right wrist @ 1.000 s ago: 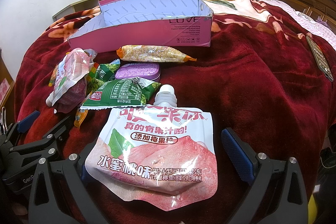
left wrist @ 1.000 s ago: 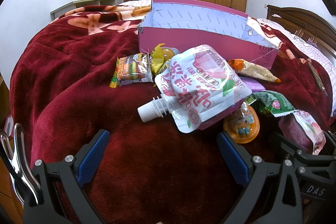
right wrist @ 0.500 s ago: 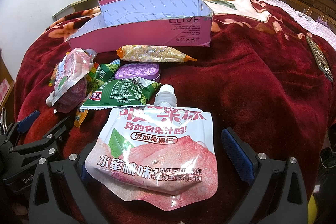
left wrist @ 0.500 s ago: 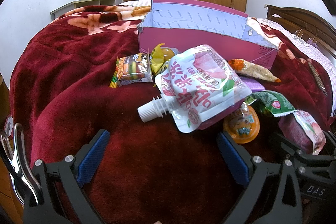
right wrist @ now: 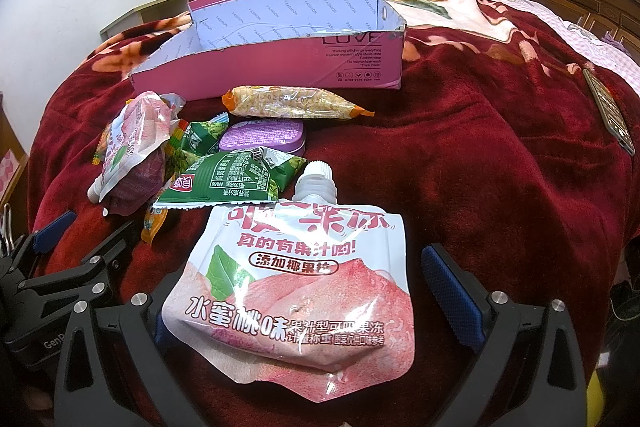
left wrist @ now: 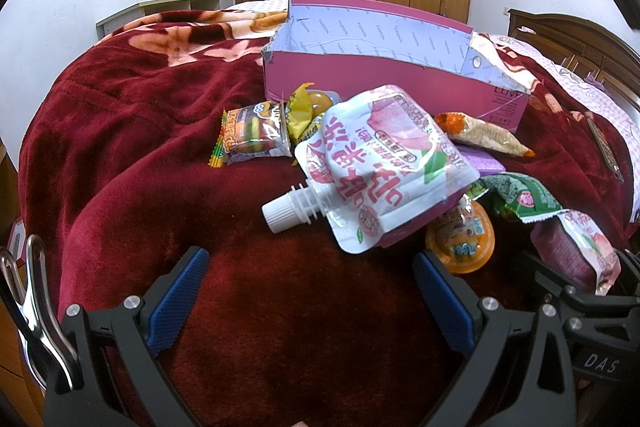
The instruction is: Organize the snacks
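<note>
Glossy, soft peach jelly pouch point(right wrist: 296, 295) lies between your right gripper point(right wrist: 316, 291) fingers, spread wide, nothing pinched; grip its stiffer spout neck. Left gripper point(left wrist: 312, 287) spread, empty.

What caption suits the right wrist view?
Open right gripper straddling a white peach-jelly spout pouch on the red blanket, pink cardboard box beyond.
</note>
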`<state>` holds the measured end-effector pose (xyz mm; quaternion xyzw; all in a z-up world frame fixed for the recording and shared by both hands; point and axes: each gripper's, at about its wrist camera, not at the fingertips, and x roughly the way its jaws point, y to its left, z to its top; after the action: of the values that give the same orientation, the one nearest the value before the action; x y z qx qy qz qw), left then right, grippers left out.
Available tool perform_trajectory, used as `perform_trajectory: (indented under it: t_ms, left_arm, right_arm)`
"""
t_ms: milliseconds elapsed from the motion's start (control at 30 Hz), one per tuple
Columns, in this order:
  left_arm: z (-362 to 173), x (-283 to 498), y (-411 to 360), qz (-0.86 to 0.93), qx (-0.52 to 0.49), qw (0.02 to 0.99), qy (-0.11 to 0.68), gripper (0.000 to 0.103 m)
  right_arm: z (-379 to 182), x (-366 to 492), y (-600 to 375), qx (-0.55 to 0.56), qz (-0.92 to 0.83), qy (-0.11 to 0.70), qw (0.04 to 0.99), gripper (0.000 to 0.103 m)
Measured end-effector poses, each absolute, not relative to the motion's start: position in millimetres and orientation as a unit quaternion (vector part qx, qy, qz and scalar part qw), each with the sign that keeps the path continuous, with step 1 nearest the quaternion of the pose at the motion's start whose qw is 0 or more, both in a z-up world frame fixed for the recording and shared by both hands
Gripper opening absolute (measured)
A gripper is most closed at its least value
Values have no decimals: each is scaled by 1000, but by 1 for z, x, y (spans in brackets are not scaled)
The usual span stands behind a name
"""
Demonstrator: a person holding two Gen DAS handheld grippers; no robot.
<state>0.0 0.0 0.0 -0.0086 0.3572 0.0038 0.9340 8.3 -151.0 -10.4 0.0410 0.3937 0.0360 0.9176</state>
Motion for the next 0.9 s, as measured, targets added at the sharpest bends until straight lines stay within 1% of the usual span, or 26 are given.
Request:
perform_trajectory:
  t_ms: [633,767,900]
  left_arm:
    - [-2,1,5,-2,-14,935,355,102]
    - [5,-4,3,-6,-18,935,353,101]
    - [11,-10,8,-9,-25,937,347,98]
  right_arm:
    - [-10,10,-151,40,37,399,916,103]
    - [-10,9,-149,36,37,395,917,103]
    - [-4,4,-149,37,41,388,920,102]
